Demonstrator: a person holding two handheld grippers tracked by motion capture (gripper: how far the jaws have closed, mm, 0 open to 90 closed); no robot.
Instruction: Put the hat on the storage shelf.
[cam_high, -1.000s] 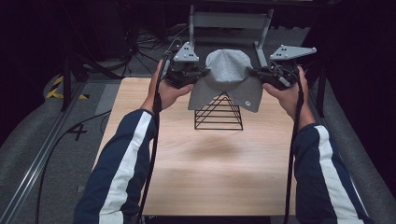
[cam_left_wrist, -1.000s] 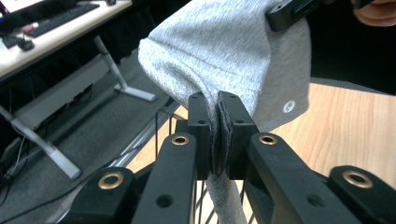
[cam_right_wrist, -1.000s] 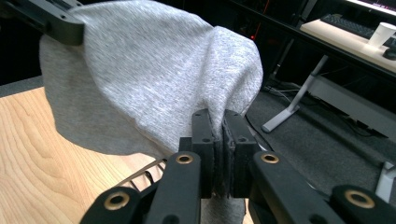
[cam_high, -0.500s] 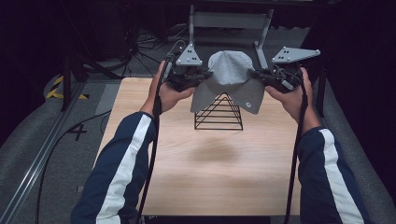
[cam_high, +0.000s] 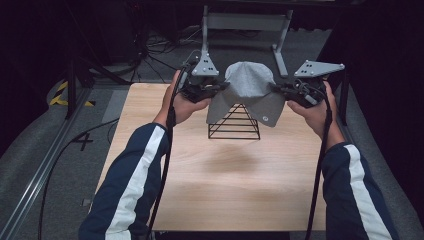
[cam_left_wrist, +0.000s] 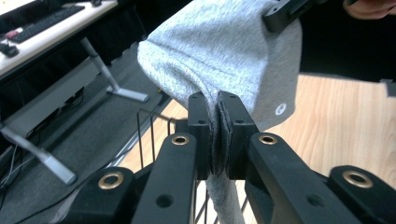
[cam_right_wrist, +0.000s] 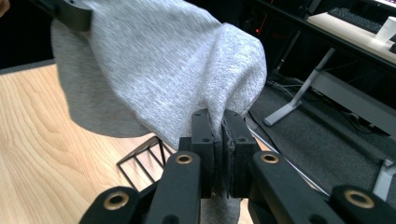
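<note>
The light wooden table (cam_high: 220, 190) lay below both tools, and on its far part stood the black wire pyramid-shaped stand (cam_high: 234, 124). Above this stand hung the grey knitted fabric cap (cam_high: 248, 92), stretched between the two tools — its long axis ran from one gripper to the other, across the table. The cap's lower edge with a small round white mark reached down over the upper part of the stand; whether the cloth touched the wire tip I could not tell, because the cap hid it.

The left gripper (cam_high: 220, 88) was to the left of the cap and its jaws were pressed together on the cap's edge; in the left gripper view the pads (cam_left_wrist: 232, 126) pinched a fold of the grey cloth. The right gripper (cam_high: 278, 88) stood on the opposite side, its jaws also closed on the other edge, with the pads (cam_right_wrist: 205, 140) squeezing the fabric.

Both tools were about equally near to the stand — it lay between them and lower. In my judgement the coming move depended on this: the cap's opening had to come straight down over the stand's tip.
</note>
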